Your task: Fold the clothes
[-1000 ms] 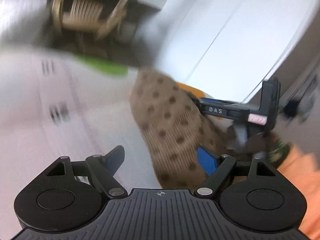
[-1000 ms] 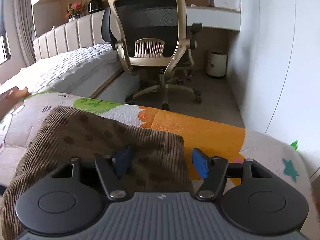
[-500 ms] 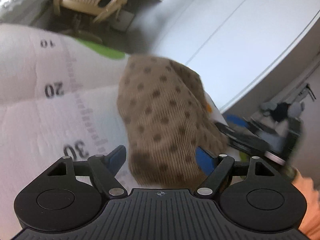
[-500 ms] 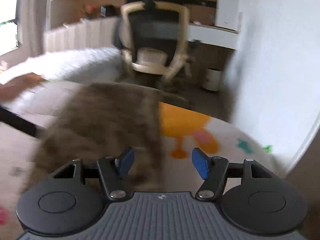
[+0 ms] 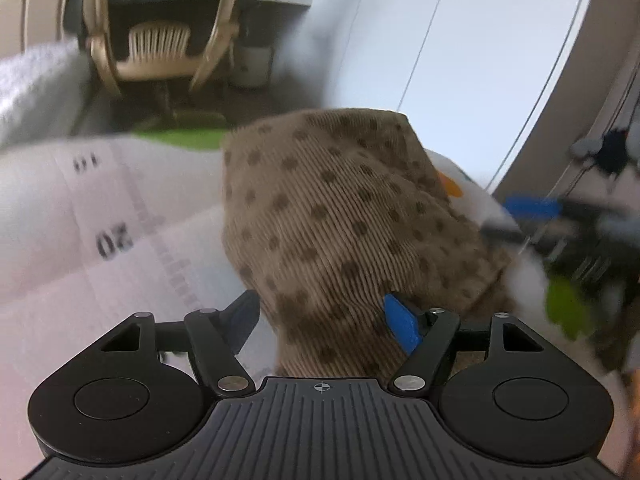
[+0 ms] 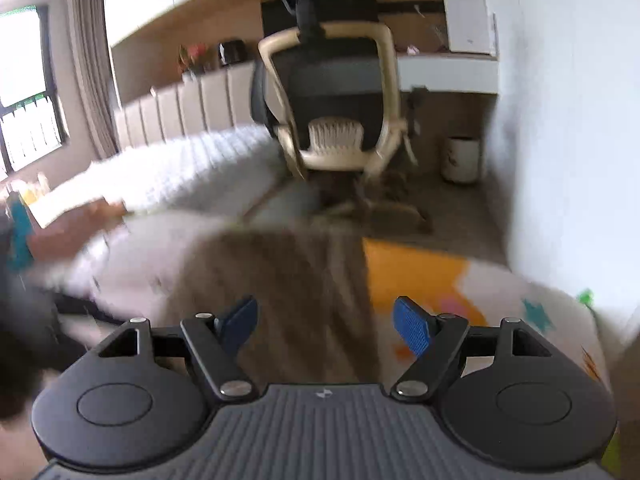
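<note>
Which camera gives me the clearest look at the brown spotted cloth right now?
The left wrist view: the brown spotted cloth fills its centre, with ribs and spots sharp. The right wrist view shows it only as a motion-blurred brown patch.

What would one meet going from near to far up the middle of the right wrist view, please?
Right gripper, its jaws opening with nothing pressed between them → brown corduroy garment lying on the printed mat → bare floor → office chair → desk at the back wall.
</note>
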`<state>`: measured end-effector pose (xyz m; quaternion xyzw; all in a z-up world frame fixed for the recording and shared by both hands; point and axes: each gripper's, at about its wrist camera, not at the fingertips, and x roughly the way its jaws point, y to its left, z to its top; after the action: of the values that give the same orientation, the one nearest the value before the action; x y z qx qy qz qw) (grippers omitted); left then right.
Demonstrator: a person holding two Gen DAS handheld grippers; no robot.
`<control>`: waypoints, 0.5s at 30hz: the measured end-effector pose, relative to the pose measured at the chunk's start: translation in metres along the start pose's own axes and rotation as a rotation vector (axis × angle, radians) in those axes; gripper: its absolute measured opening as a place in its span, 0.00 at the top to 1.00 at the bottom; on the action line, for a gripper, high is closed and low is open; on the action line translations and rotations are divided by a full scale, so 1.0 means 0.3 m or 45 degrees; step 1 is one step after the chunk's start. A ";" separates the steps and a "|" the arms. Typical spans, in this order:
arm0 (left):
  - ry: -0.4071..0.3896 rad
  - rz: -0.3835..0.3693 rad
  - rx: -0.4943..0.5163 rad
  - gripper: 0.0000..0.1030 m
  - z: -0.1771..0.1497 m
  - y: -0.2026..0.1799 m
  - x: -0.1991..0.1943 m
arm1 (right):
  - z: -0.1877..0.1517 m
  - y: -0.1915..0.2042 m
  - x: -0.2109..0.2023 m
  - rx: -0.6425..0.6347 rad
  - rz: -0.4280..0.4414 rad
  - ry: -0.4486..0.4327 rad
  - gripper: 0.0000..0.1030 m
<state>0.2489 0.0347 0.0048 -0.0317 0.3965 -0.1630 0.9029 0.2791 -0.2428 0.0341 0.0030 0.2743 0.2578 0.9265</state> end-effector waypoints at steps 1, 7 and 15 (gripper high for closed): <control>0.009 0.009 0.004 0.25 0.000 -0.004 0.004 | 0.036 0.010 0.029 0.009 0.027 -0.004 0.26; 0.034 0.042 0.063 0.19 -0.025 -0.035 0.031 | 0.052 0.063 0.396 -0.007 0.010 0.177 0.28; -0.089 -0.180 -0.137 0.09 0.007 0.102 -0.059 | -0.003 -0.014 0.397 0.021 -0.124 0.175 0.27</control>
<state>0.2474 0.0690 0.0130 -0.1138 0.3695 -0.2034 0.8995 0.3659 -0.1896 -0.0277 -0.0205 0.3391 0.2099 0.9168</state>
